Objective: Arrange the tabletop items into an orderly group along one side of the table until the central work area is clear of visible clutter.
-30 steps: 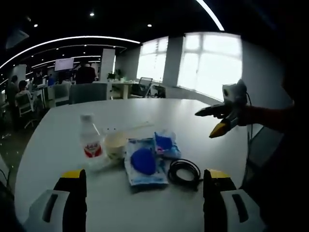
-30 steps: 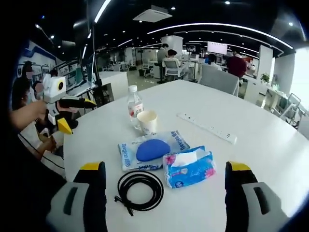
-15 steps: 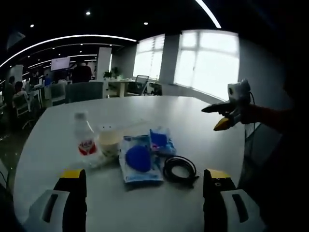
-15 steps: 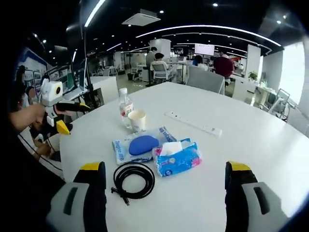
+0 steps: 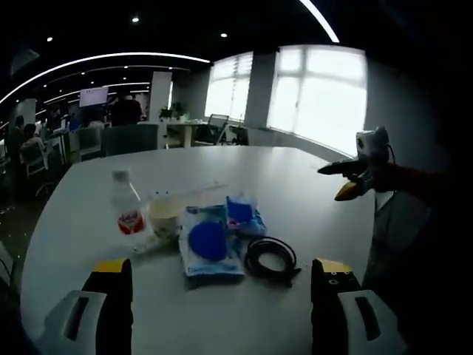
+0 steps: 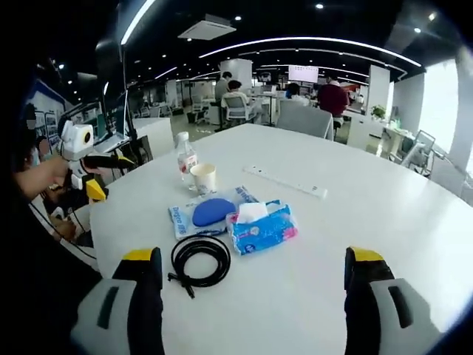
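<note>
On the white table [image 5: 295, 185] [image 6: 369, 222] lie a small water bottle [image 5: 126, 212] [image 6: 185, 157], a paper cup [image 5: 162, 214] [image 6: 202, 178], a blue packet with a dark blue oval [image 5: 208, 244] [image 6: 203, 214], a tissue pack [image 5: 244, 213] [image 6: 261, 226] and a coiled black cable [image 5: 270, 257] [image 6: 199, 257]. My left gripper [image 5: 218, 288] [image 6: 100, 177] is open, near the table edge, with nothing between its jaws. My right gripper [image 6: 251, 277] [image 5: 347, 181] is open too, short of the cable.
A white power strip [image 6: 287, 181] [image 5: 198, 194] lies further across the table. Office chairs, desks and several people stand beyond it. Bright windows fill the far wall in the left gripper view. A hand and sleeve [image 6: 33, 177] hold the left gripper.
Both cameras have pulled back from the table, so the items look smaller and farther. The items themselves have not moved. Both grippers remain open.
</note>
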{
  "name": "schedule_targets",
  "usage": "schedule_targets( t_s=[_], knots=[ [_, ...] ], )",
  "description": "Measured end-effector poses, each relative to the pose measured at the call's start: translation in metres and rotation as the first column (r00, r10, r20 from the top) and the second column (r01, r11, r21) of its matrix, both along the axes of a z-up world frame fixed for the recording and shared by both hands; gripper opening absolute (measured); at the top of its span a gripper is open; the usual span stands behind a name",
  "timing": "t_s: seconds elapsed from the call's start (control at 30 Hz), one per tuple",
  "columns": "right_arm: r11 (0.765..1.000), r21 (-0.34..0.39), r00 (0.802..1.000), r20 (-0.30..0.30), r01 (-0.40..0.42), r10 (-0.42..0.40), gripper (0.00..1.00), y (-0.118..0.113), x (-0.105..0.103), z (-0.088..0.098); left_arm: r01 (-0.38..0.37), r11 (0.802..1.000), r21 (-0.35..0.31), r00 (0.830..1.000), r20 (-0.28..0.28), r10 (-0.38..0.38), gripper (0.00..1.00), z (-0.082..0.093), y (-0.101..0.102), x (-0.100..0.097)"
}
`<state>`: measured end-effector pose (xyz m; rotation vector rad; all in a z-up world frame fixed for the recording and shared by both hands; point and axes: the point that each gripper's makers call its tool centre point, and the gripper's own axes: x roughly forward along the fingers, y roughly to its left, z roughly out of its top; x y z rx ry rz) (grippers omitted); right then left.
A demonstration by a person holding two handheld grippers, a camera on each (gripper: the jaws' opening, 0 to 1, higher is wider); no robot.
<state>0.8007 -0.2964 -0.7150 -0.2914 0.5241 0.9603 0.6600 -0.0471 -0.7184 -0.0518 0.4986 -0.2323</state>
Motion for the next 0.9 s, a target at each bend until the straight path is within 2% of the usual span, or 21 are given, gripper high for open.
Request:
schedule_targets(
  t_s=[0.37, 0.9],
  knots=[
    [1.0, 0.011, 1.0, 0.011, -0.016, 0.016, 0.99, 0.001, 0.0, 0.006, -0.029, 1.0, 0.004, 1.0, -0.007, 0.029, 0.99, 0.0, -0.001, -0.005],
    [0.998, -0.021, 0.998, -0.012, -0.056, 0.056, 0.99, 0.004, -0.005, -0.007, -0.035, 0.999, 0.007, 0.999, -0.004, 0.035, 0.98, 0.002, -0.004, -0.007]
  ],
)
